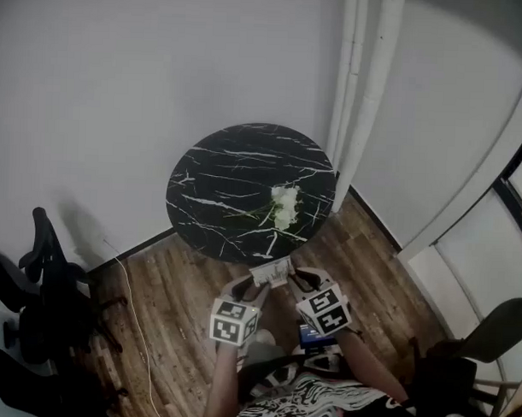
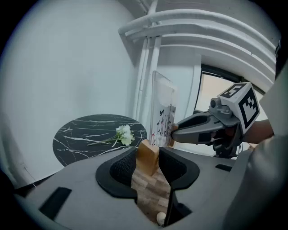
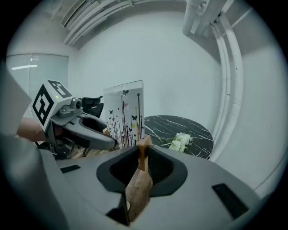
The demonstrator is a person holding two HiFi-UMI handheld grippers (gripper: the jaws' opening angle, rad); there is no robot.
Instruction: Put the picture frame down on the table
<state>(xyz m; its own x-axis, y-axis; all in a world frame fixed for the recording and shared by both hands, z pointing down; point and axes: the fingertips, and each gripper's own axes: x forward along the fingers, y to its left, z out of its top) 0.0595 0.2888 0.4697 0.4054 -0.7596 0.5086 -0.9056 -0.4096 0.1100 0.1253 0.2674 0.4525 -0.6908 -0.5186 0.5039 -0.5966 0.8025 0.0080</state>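
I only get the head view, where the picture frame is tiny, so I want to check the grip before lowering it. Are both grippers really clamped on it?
Observer: Yes. The left gripper is shut on one wooden end of the picture frame, and the right gripper is shut on the other.
Operator: How does the frame stand?
Observer: Upright. It is a pale panel printed with dark stems and butterflies.

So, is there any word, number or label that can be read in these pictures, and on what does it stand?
No readable text anywhere.
picture frame: black butterflies and plant stems only, no words.
marker cube: black-and-white square pattern, no letters.
shirt: patterned print, too blurred to read.
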